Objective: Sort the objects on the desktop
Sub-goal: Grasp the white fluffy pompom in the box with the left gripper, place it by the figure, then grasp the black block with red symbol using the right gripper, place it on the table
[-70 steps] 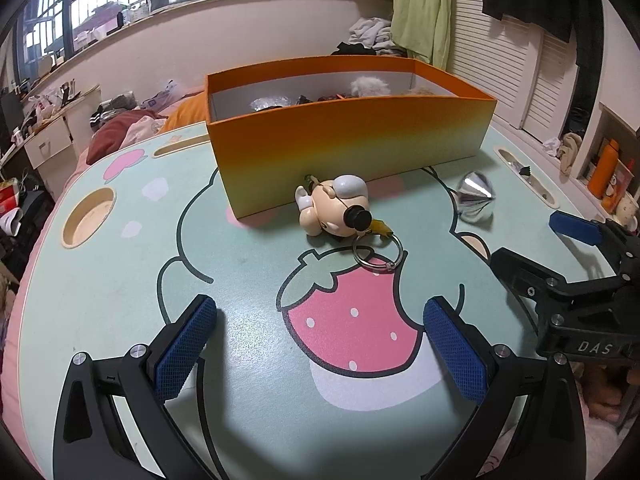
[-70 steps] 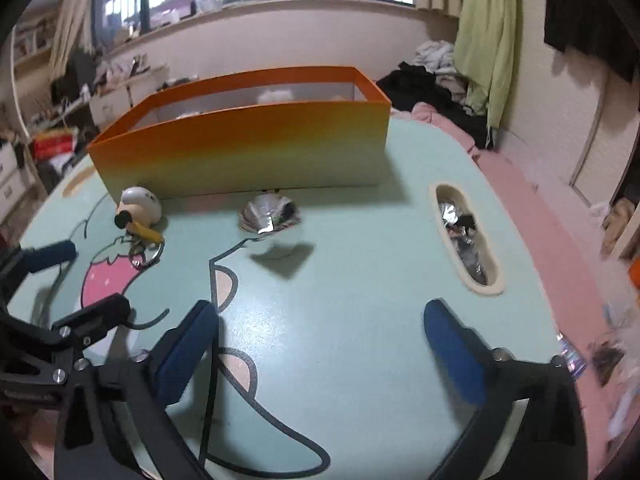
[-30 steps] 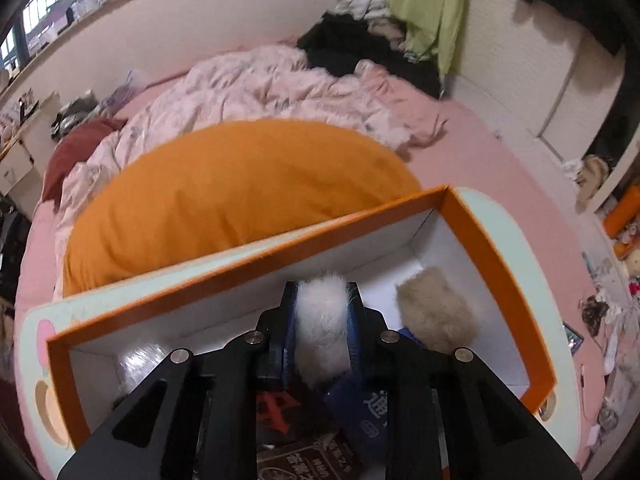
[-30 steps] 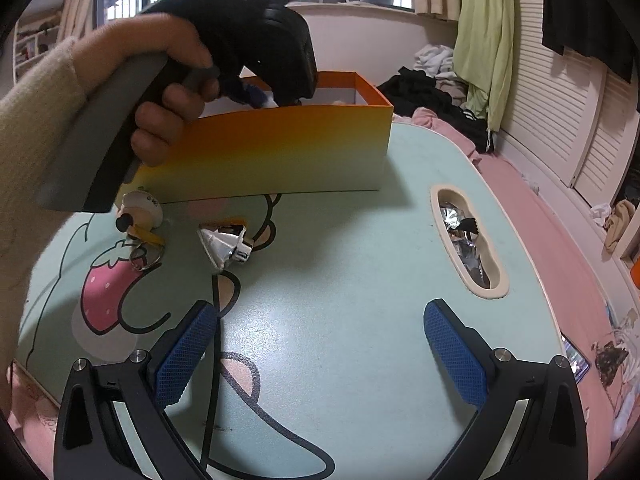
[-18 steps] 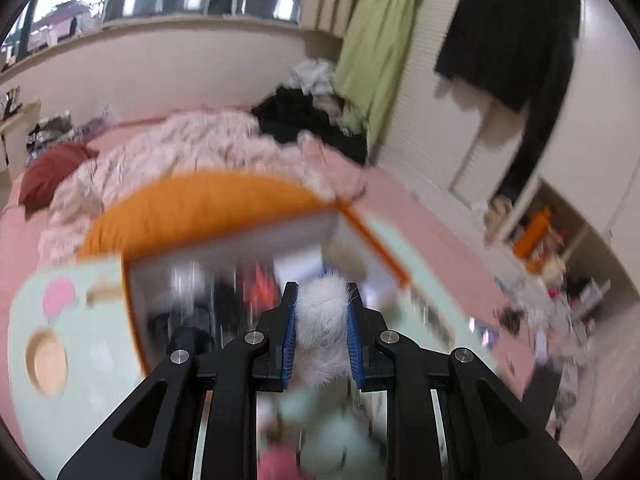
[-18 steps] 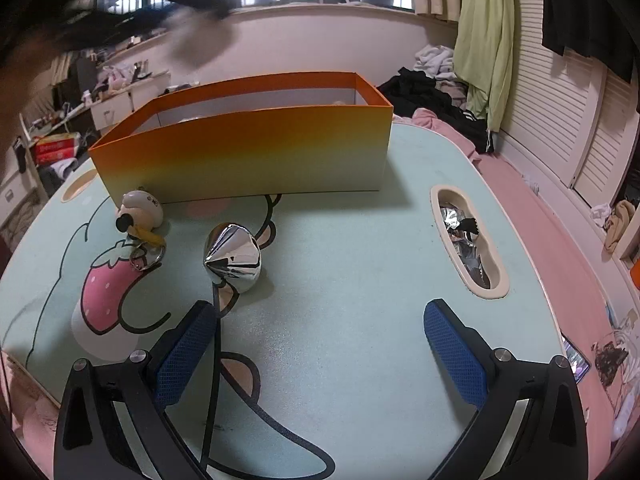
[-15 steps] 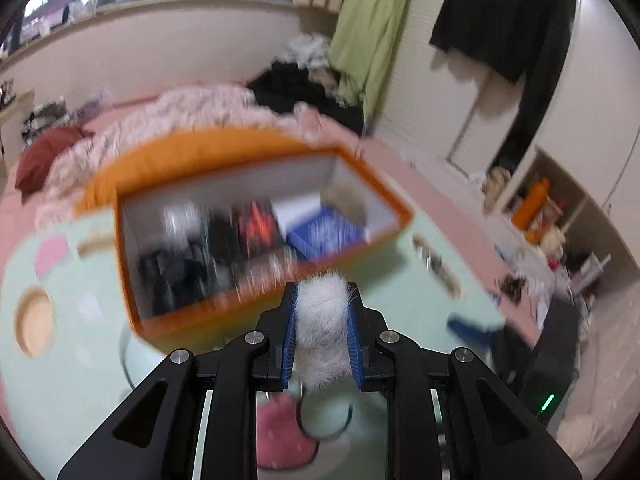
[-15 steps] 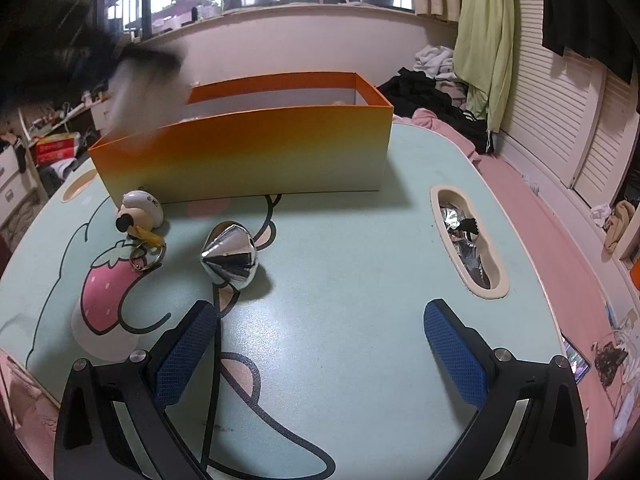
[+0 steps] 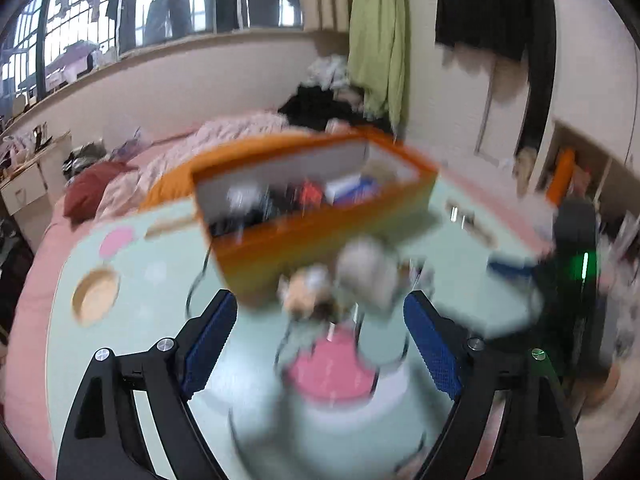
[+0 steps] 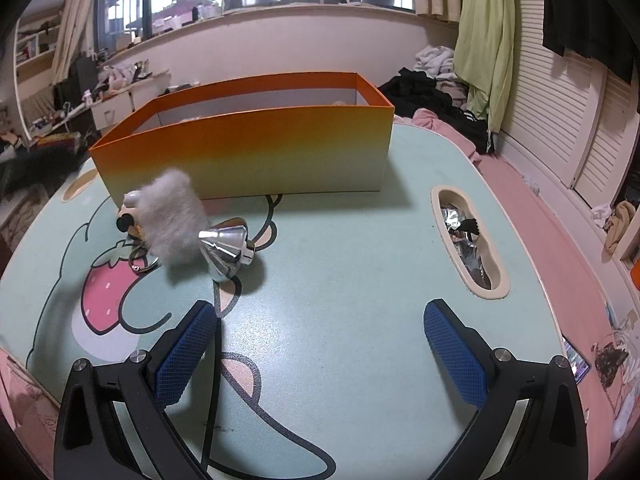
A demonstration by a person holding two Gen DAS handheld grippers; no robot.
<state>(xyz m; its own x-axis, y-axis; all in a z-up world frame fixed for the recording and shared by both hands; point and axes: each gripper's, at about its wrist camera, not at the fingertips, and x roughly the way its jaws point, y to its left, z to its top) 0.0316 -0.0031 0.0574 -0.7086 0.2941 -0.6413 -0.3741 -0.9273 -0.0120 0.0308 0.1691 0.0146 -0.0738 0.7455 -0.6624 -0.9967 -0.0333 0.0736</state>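
The left claw (image 9: pixel 316 344), earlier clamping the white fluffy ball (image 10: pixel 173 213), was opening, empty; the right claw (image 10: pixel 320 344) stayed wide.

left gripper (image 9: pixel 316 344): jaws opening, nothing pinched | right gripper (image 10: pixel 320 344): jaws wide apart, empty

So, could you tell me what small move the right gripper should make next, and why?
Probably a short reach forward and to its left, to close on the silver cone. The right gripper is open and empty just short of it, while the left gripper is opening with nothing between its pads, and the white fluffy pompom sits free beside the cartoon keychain, outside the orange box.
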